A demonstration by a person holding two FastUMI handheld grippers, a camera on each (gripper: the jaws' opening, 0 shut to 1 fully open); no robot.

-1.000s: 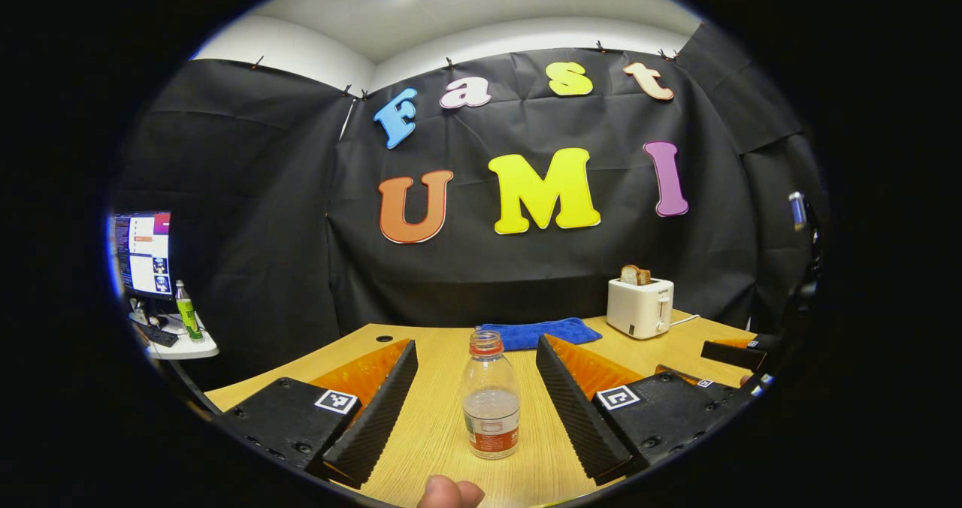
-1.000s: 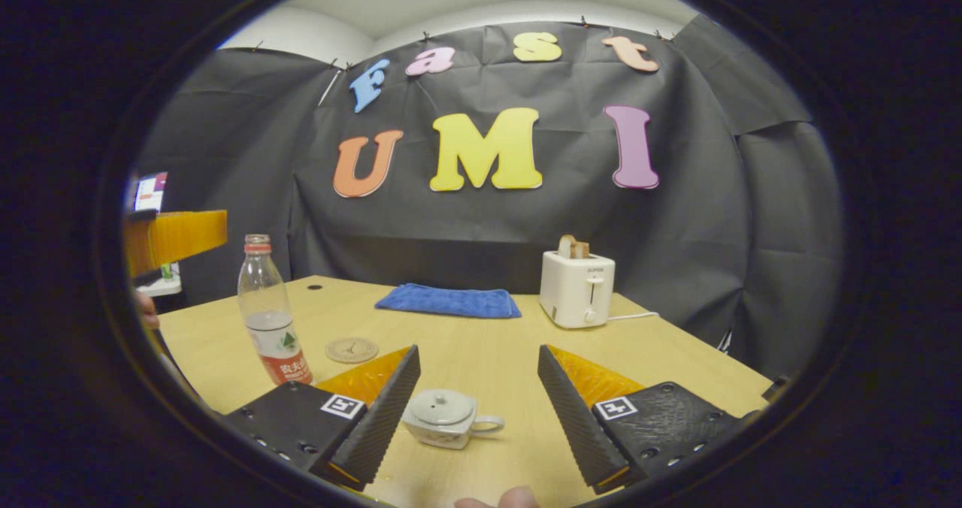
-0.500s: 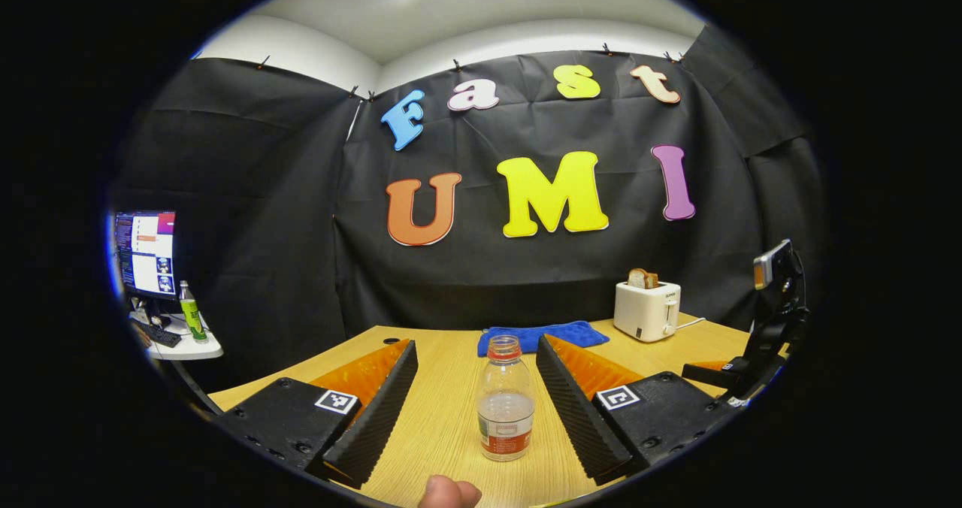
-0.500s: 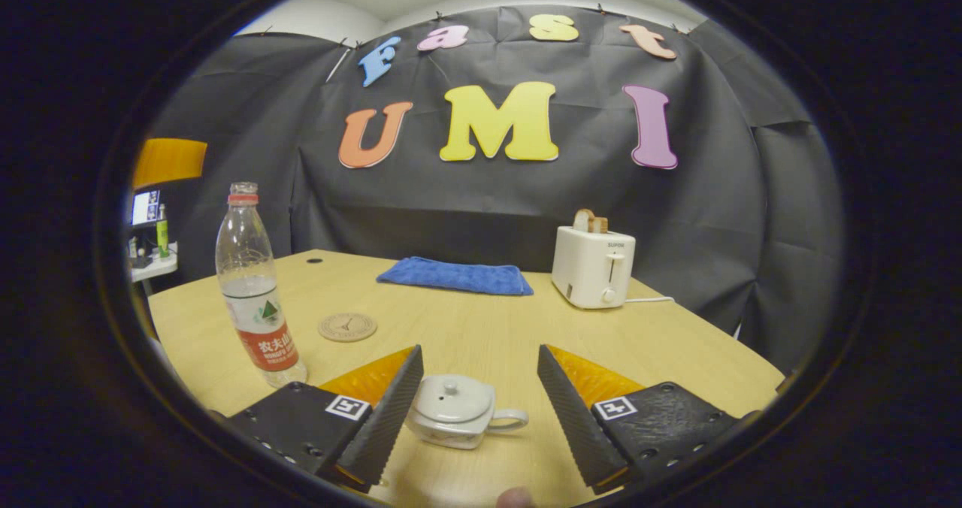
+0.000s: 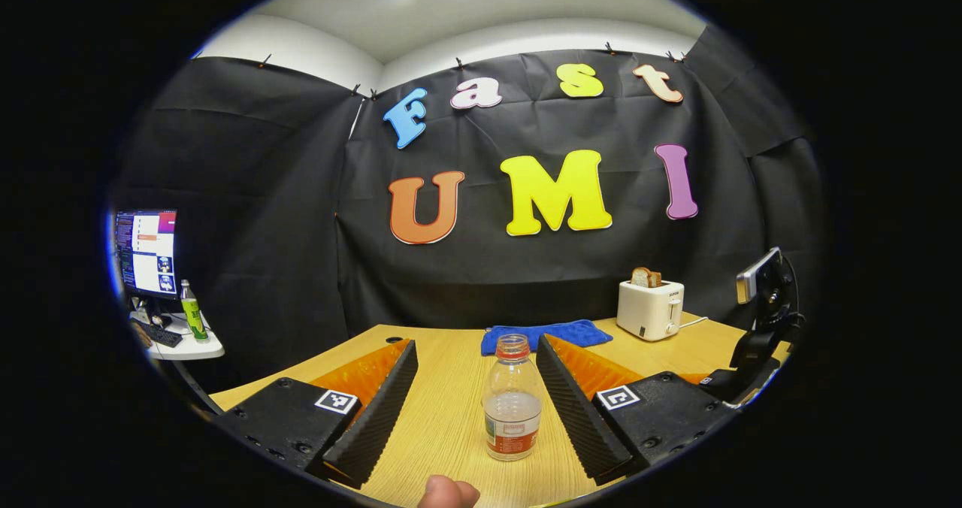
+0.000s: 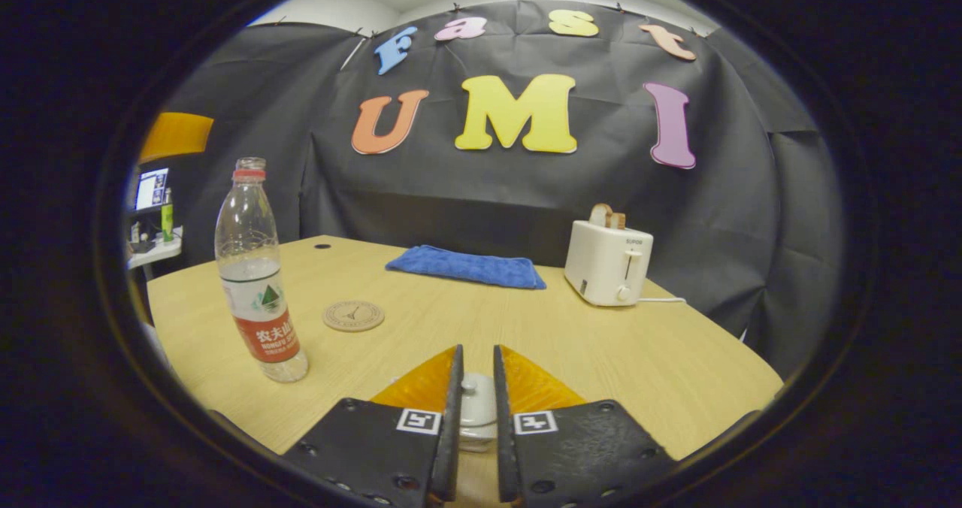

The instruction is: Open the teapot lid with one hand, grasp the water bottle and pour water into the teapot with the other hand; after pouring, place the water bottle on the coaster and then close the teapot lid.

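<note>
Right gripper [image 6: 474, 418] fingers nearly closed around the knob of the teapot lid [image 6: 475, 389]; actual pad contact can't be confirmed, and the teapot body is mostly hidden behind the fingers. Water bottle [image 6: 255, 271] stands upright, cap off, well to its left on the wooden table [image 6: 661, 358], coaster [image 6: 353, 315] ahead-left of the fingers, just beyond the bottle. Blue towel [image 6: 466, 267] and white toaster [image 6: 607, 261] farther ahead.

Left gripper [image 5: 476, 399] wide open, holding nothing; the bottle [image 5: 512, 407] sits between its fingers (closer to the right one), not touched. A fingertip [image 5: 448, 491] shows at the bottom edge. The right gripper's body [image 5: 755, 328] shows at far right.
</note>
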